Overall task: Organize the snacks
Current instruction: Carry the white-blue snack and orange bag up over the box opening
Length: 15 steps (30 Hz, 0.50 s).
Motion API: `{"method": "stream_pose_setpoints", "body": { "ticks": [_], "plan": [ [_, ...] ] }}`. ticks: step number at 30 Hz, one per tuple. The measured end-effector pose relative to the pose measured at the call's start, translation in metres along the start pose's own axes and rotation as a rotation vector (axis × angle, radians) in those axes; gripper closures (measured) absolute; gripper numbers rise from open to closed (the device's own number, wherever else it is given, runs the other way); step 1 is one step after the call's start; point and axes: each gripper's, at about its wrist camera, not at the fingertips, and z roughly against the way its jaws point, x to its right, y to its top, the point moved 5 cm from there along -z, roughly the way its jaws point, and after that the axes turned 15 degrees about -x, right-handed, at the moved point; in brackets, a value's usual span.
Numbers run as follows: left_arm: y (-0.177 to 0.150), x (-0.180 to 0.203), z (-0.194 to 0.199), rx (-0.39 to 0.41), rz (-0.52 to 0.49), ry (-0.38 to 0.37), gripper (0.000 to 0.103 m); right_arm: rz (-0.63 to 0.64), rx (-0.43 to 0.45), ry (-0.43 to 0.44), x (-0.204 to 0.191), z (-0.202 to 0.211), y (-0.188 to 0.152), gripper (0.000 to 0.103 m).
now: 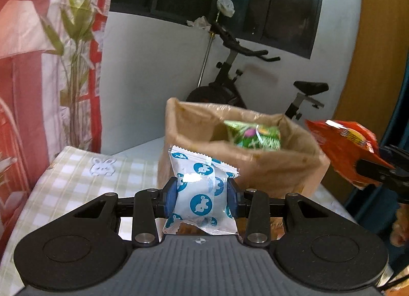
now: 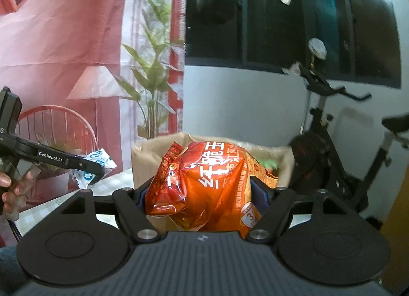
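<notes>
My left gripper [image 1: 202, 197]: clamps white packet [image 1: 200, 193], frame centre | my right gripper [image 2: 204, 193]: clamps orange bag [image 2: 204, 186] | paper bag [image 1: 255, 168] behind: green packet [image 1: 253, 135] inside

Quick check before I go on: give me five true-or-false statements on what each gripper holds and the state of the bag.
1. The left gripper is shut on a white-and-blue packet. True.
2. The right gripper holds a green packet. False: it grips an orange snack bag.
3. The brown paper bag stands open. True.
4. The paper bag is empty. False: a green packet lies inside.
5. An exercise bike stands behind the bag. True.
</notes>
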Motion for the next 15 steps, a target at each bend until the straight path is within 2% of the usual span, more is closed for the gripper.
{"method": "stream_pose_setpoints", "body": {
  "ticks": [8,11,15],
  "plan": [
    [0.056,0.016,-0.017,0.048,-0.003,-0.027,0.061,0.049,0.008,-0.011,0.021,-0.063,0.06,0.028],
    [0.078,0.016,-0.036,0.053,0.002,-0.018,0.061,0.059,0.01,-0.016,0.028,-0.086,0.072,0.028],
    [0.096,0.008,-0.064,0.04,0.032,0.0,0.061,0.153,-0.007,-0.075,0.027,-0.119,0.075,0.028]
  ]
}}
